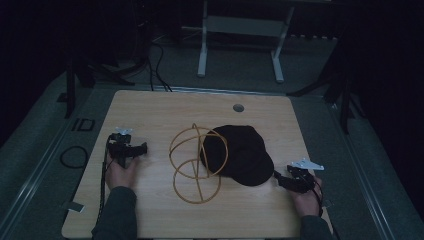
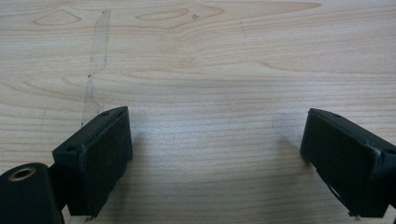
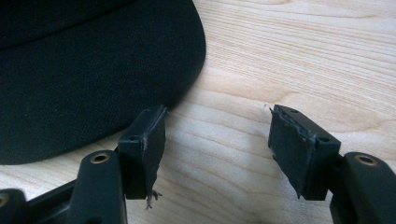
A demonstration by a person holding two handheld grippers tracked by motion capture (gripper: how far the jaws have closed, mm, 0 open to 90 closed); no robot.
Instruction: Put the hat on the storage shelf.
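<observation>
Dim room, pale wooden bench point(image 1: 150, 210). Black cap point(image 1: 240, 152) lies right of centre, touching a wire-ring stand point(image 1: 197, 165). Right tongs point(image 3: 217, 140) gape empty just beside the cap's brim; left tongs point(image 2: 215, 154) stand wide, empty, well apart.

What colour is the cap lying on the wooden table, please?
Plain black; the soft fabric cap shows best in the right gripper view.

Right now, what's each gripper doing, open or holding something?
Left gripper: open, empty, over bare table.
Right gripper: open, empty, beside the black cap.
</observation>
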